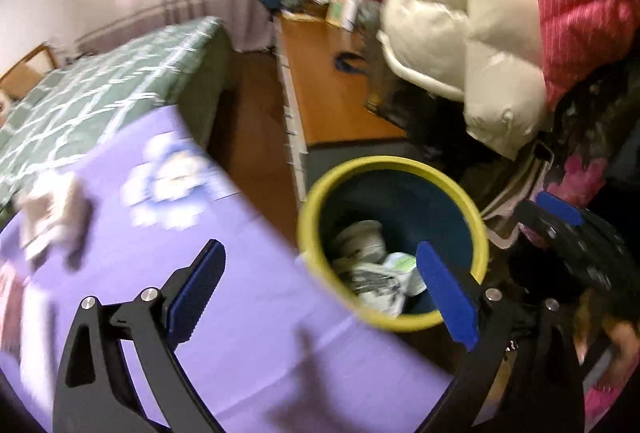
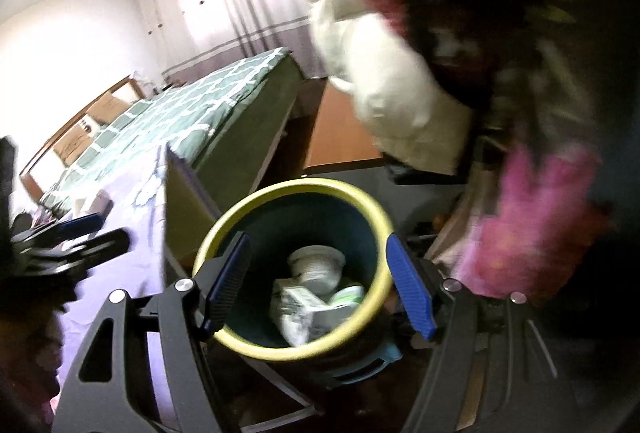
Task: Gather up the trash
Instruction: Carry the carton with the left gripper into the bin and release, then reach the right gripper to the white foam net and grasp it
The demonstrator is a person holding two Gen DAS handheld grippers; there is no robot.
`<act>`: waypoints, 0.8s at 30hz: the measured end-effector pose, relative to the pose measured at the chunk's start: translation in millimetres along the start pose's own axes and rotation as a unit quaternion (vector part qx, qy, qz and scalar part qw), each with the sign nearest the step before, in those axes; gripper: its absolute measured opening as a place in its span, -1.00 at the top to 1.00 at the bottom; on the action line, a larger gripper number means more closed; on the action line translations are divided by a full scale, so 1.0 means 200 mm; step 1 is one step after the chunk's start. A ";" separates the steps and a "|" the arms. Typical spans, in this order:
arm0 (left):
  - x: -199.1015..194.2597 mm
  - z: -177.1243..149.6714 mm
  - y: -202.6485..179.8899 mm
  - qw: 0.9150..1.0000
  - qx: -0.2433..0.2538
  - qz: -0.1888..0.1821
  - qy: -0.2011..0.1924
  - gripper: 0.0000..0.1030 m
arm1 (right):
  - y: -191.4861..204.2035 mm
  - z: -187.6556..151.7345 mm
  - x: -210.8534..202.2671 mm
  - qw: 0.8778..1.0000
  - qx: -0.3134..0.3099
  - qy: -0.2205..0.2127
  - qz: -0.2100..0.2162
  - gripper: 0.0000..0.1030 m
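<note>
One yellow-rimmed bin (image 2: 382, 233), two grippers, one bed (image 1: 100, 81), one desk (image 1: 324, 89).

A purple-covered counter (image 1: 248, 313) is seen at the front, with a crumpled pale item (image 1: 52, 217) lying on it, too blurred to be identified. Behind it, a bed (image 1: 100, 93) is spread with a green checked cover. A wooden floor (image 1: 256, 153) is glimpsed between them, and a yellow-rimmed bin (image 1: 394, 245) is set just beside the counter.
</note>
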State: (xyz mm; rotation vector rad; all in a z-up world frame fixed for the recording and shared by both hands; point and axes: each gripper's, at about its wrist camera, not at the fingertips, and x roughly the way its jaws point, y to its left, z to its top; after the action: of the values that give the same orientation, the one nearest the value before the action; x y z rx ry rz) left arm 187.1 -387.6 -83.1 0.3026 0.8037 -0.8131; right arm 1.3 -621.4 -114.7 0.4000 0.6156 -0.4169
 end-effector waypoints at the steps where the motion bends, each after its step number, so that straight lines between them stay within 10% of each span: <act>1: -0.06 -0.03 0.06 1.000 -0.009 0.009 -0.007 -0.86 | 0.05 0.01 0.01 1.000 -0.008 0.003 0.006 -0.29; 10: -0.62 -0.45 0.83 0.978 -0.129 0.148 -0.067 -0.88 | 0.65 0.05 0.13 0.993 -0.099 0.019 0.061 -0.29; 24: -1.00 -1.04 1.72 0.891 -0.272 0.346 -0.113 -0.88 | 1.69 -0.19 0.30 0.970 -0.173 0.078 0.153 -0.29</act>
State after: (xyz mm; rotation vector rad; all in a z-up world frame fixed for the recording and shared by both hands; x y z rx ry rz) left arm 251.1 57.5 -94.3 -0.0224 0.6076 0.0660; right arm 192.5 -333.5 -101.2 0.1879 0.7517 0.0219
